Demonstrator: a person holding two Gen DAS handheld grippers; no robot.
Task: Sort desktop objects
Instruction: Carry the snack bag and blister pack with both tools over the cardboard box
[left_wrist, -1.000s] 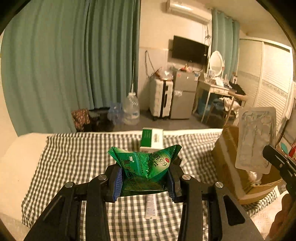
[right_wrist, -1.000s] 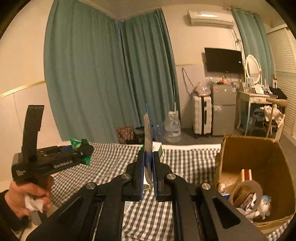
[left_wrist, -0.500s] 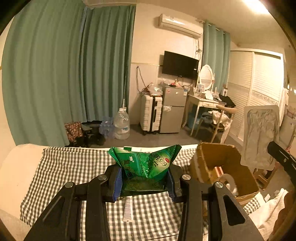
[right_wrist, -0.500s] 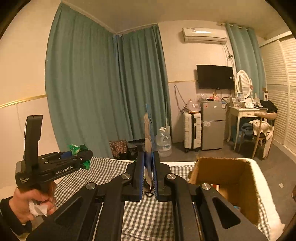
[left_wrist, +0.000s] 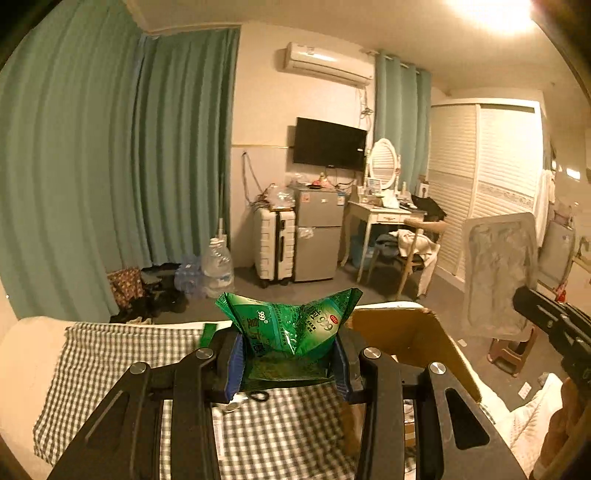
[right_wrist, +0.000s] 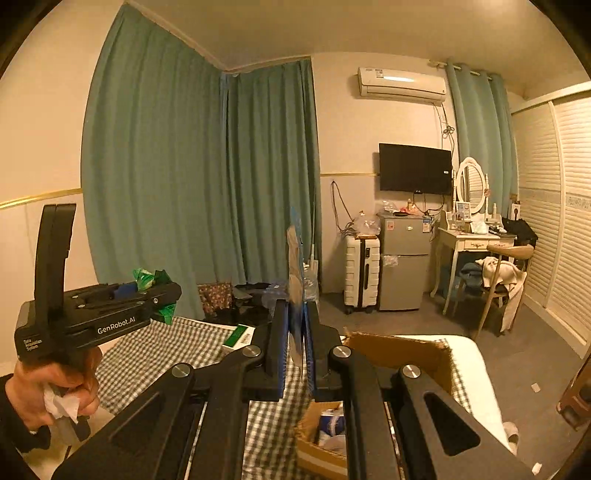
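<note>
Between the left tongs (left_wrist: 288, 363), a green sachet (left_wrist: 291, 325) sits clamped

A: What has been altered since a second ago?

B: Both grippers have been raised and carried toward the cardboard box (left_wrist: 413, 332). The checked cloth (left_wrist: 110, 354) is now seen lower in both views, with more ceiling shown.

A: And the box?

B: It is now seen closer below the right gripper (right_wrist: 295, 354), its contents mostly hidden.
</note>
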